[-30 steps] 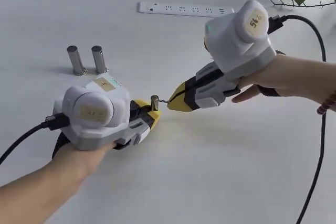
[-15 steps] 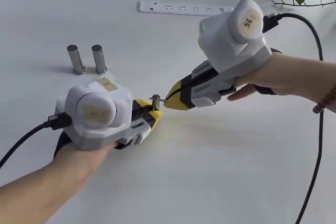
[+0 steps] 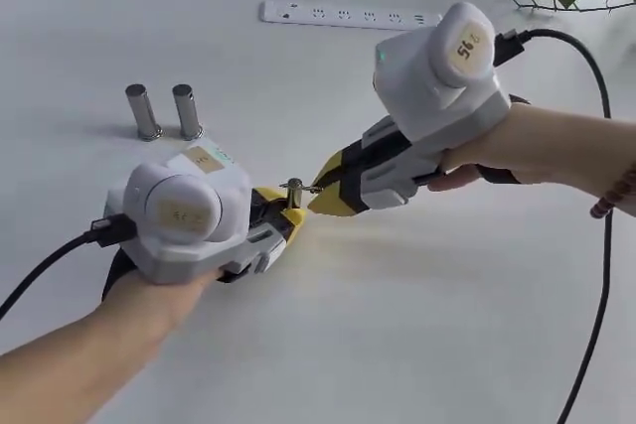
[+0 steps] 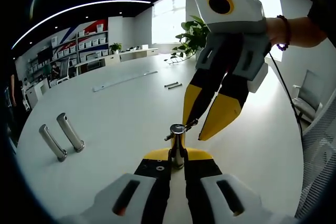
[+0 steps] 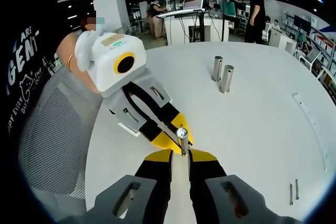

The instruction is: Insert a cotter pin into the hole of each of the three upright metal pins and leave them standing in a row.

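First metal pin (image 4: 177,148) sits clamped in left gripper (image 4: 177,157), right gripper (image 4: 194,131) pinches cotter pin (image 4: 191,124) at its hole; two other pins (image 3: 145,112) (image 3: 187,111) stand bare, spare cotter pins (image 4: 171,84) lie loose.

The dark shirt (image 5: 25,59) reads "ARE" and "GENT".

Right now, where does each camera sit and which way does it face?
Head view: on the headset, looking down at the table; both forearms, left tongs and right tongs show.
Left gripper view: on the left tongs, looking past the clamped metal pin at the right tongs and cotter pin.
Right gripper view: on the right tongs, facing the left tongs and the person's torso.
Shared: the metal pin, two standing pins.
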`<state>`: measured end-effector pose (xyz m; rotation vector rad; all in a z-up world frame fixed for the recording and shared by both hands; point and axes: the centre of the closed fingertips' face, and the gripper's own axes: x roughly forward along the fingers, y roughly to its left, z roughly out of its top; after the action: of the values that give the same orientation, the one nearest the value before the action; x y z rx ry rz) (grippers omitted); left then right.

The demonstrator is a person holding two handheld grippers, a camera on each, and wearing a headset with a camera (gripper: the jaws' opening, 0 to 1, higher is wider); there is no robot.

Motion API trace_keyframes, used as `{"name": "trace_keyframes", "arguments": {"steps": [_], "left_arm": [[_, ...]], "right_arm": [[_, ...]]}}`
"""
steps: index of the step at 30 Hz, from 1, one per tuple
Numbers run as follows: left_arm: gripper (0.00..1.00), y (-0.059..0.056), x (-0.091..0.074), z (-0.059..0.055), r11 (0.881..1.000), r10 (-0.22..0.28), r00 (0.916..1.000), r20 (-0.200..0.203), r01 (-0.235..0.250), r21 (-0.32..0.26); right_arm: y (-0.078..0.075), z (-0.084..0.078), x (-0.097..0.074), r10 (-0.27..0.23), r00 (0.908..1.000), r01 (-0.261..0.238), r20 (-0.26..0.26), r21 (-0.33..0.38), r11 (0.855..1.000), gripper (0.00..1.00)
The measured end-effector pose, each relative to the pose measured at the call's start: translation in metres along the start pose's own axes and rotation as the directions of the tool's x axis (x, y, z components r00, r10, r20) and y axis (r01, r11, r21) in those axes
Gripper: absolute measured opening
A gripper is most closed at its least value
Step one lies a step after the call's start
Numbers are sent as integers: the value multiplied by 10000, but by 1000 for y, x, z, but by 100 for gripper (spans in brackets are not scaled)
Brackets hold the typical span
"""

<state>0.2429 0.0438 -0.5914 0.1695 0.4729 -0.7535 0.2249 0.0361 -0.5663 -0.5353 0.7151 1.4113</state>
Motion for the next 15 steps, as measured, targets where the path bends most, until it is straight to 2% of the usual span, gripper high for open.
{"name": "trace_keyframes", "arguments": {"steps": [7,15], "left_arm": [[7,0,0,-1,10000,26,10000,13,-26,-18],[7,0,0,-1,10000,63,10000,25,-63,48]], "right_arm": [[-2,-2,-7,-141,9999,142,-35,264,9996,0],[-2,0,-6,-278,9996,281,-90,332,9991,0]]}}
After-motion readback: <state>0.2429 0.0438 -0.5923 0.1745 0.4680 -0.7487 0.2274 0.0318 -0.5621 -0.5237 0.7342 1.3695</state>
